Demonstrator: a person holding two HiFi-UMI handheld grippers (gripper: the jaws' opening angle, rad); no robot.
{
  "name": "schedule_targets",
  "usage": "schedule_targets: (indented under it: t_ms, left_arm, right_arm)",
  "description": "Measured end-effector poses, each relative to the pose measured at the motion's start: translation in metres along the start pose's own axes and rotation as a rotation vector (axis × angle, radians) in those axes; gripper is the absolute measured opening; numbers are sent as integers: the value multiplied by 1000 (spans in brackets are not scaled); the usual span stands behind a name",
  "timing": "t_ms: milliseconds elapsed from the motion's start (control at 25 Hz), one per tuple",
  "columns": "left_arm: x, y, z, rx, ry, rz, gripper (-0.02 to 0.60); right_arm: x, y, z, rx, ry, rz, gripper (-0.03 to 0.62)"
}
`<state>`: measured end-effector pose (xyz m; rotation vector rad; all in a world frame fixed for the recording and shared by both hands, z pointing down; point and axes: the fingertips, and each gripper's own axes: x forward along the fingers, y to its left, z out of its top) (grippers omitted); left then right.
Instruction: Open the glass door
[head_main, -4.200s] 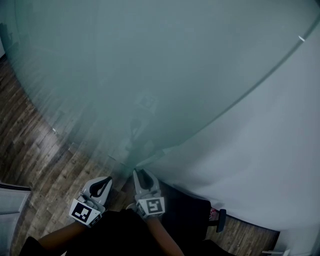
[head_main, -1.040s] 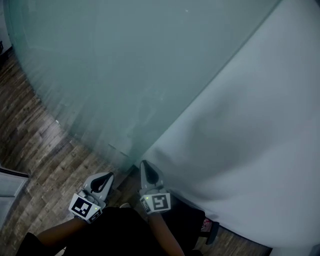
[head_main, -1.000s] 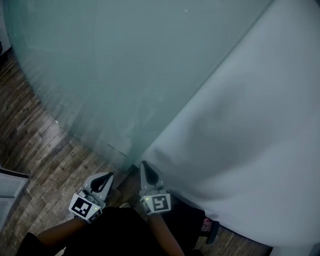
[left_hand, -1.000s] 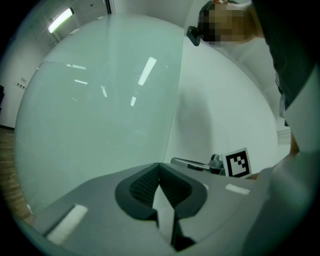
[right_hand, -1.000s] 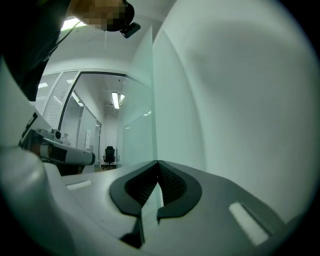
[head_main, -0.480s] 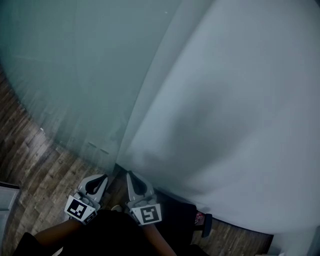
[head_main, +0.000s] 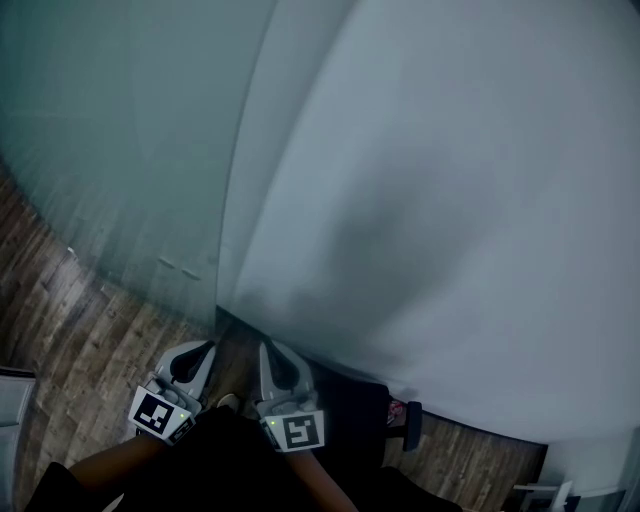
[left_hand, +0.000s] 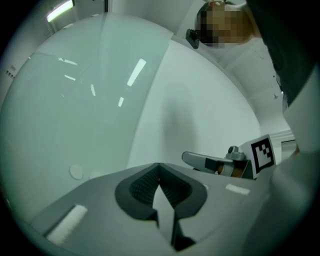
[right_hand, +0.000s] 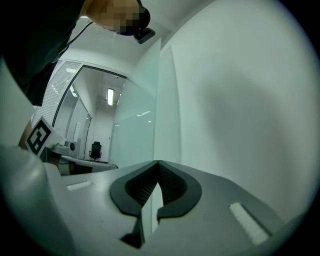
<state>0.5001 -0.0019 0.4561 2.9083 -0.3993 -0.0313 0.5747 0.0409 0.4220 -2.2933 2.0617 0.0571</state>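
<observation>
The frosted glass door (head_main: 120, 150) fills the left of the head view, and its edge meets a white wall (head_main: 450, 200) along a pale upright strip (head_main: 245, 170). Low in that view, my left gripper (head_main: 205, 347) and right gripper (head_main: 268, 348) point side by side at the foot of that seam. Both are shut with nothing between the jaws. In the left gripper view, my left gripper (left_hand: 159, 166) faces the glass (left_hand: 75, 110), with the right gripper (left_hand: 212, 162) beside it. The right gripper view has my right gripper (right_hand: 159, 163) before the glass edge (right_hand: 137, 125). I cannot see a handle.
Wood plank floor (head_main: 70, 330) runs under the glass. A dark base (head_main: 350, 410) and a black object (head_main: 412, 425) lie along the wall's foot on the right. Small metal fittings (head_main: 175, 265) sit low on the glass. Through the opening, an office chair (right_hand: 95, 148) stands far off.
The view has swung, so the glass now sits further left and the white wall covers most of the picture. Both grippers have shifted left and stayed shut.
</observation>
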Motion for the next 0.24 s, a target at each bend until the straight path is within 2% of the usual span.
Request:
schedule_targets:
  t_ms: [240]
  left_arm:
    - [15,-1,0,2,-3,-20,0]
  right_arm:
    - [6,-10,-4,1,3,0,0]
